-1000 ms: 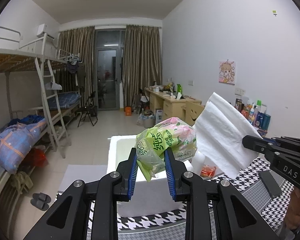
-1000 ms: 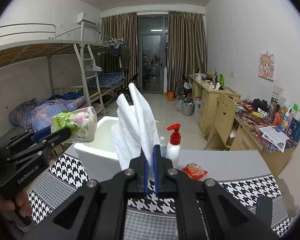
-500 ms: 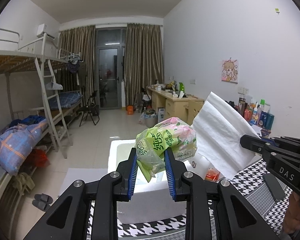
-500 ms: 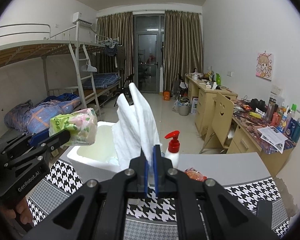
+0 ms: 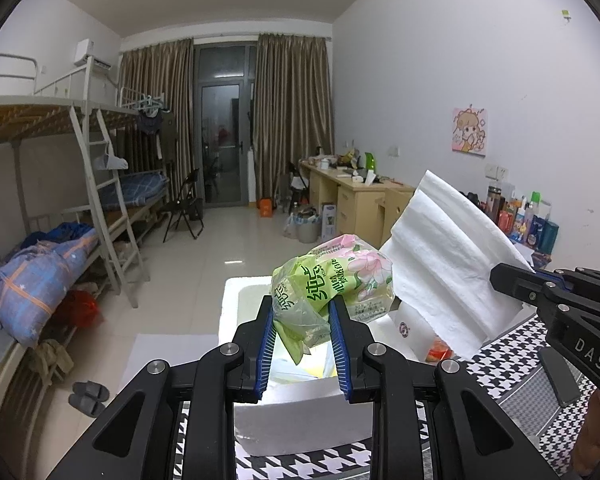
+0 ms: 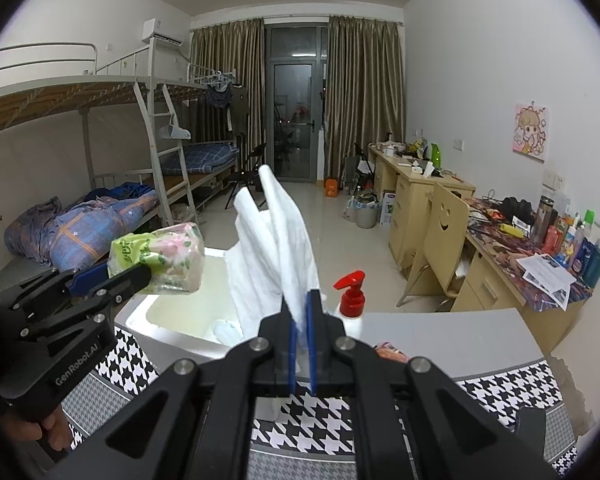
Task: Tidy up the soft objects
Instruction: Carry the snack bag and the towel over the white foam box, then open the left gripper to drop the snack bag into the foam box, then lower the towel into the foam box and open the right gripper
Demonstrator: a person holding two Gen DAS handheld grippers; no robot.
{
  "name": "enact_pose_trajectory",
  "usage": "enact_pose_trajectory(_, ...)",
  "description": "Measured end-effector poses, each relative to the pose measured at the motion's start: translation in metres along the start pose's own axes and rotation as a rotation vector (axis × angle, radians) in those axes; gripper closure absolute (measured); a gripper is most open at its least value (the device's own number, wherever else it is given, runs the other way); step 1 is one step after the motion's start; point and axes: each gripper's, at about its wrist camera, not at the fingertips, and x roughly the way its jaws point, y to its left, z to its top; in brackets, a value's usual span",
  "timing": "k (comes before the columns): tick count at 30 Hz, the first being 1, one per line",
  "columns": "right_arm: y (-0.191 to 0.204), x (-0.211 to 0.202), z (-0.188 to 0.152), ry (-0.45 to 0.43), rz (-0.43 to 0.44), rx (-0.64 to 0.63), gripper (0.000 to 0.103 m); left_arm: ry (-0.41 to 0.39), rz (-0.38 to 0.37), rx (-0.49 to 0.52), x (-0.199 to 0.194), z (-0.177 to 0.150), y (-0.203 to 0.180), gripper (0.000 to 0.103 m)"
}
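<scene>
Left gripper [image 5: 302, 336] clamps tissue pack [image 5: 332, 280], right gripper [image 6: 302, 330] pinches towel [image 6: 276, 248], both above foam box [image 5: 300, 412]; next: lower, release inside.

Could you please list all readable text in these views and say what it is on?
"DAS": right tongs, on the body.
"GenRobot.AI": left tongs, on the body.
"纯":  tissue pack; its smaller print is too blurred to read.
Desk bottles and pump bottle: labels unreadable.
</scene>
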Motion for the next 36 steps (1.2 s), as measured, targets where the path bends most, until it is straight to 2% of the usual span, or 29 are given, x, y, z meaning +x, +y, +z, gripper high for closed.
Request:
enact_pose_trajectory(24,0.005,0.025,0.014,0.027,-0.015,-0.003,0.096,0.108,-0.002,-0.012,0.062,0.002,0.01,0.073)
enact_pose_trajectory(25,0.005,0.026,0.014,0.027,-0.017,-0.004,0.096,0.119,-0.002,-0.014,0.065,0.001,0.011,0.07)
enact_pose_trajectory(27,0.005,0.026,0.014,0.026,-0.017,-0.003,0.096,0.129,-0.004,-0.015,0.068,0.001,0.014,0.056)
enact_pose_trajectory(28,0.005,0.027,0.014,0.027,-0.019,-0.002,0.096,0.13,-0.002,-0.016,0.069,0.0,0.014,0.042)
enact_pose_trajectory(29,0.005,0.027,0.014,0.028,-0.022,-0.001,0.096,0.129,-0.002,-0.017,0.07,0.0,0.015,0.031)
enact_pose_trajectory(33,0.005,0.028,0.016,0.031,-0.019,0.002,0.096,0.108,0.018,-0.028,0.064,0.0,0.022,0.023)
enact_pose_trajectory(35,0.005,0.029,0.016,0.032,-0.018,0.001,0.096,0.09,0.034,-0.037,0.059,0.001,0.026,0.011)
enact_pose_trajectory(36,0.006,0.029,0.017,0.033,-0.017,0.001,0.096,0.079,0.046,-0.04,0.057,0.001,0.028,0.008)
